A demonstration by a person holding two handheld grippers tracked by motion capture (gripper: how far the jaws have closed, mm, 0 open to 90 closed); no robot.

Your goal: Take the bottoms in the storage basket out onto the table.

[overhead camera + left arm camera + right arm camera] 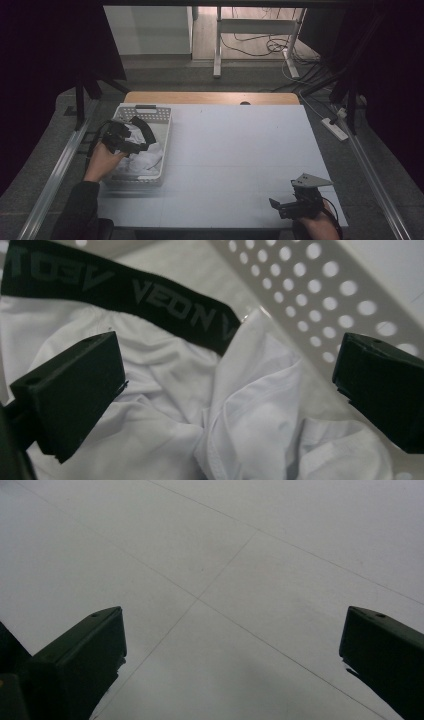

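Both sets of fingers stand wide open, empty. I hover my left gripper over the crumpled white black-banded garment in the perforated white plastic basket, ready to pinch; my right gripper waits over the bare white table.

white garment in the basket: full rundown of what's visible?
The white garment is soft, thin, stretchy-looking fabric with stitched hems, crumpled in loose folds. A black waistband printed with grey "VEON" lettering runs across its upper part. It lies heaped inside the white perforated basket at the table's left side, resting against the basket's holed wall. The left gripper hangs just over it, jaws wide open to either side of a raised fold, not clamping it.
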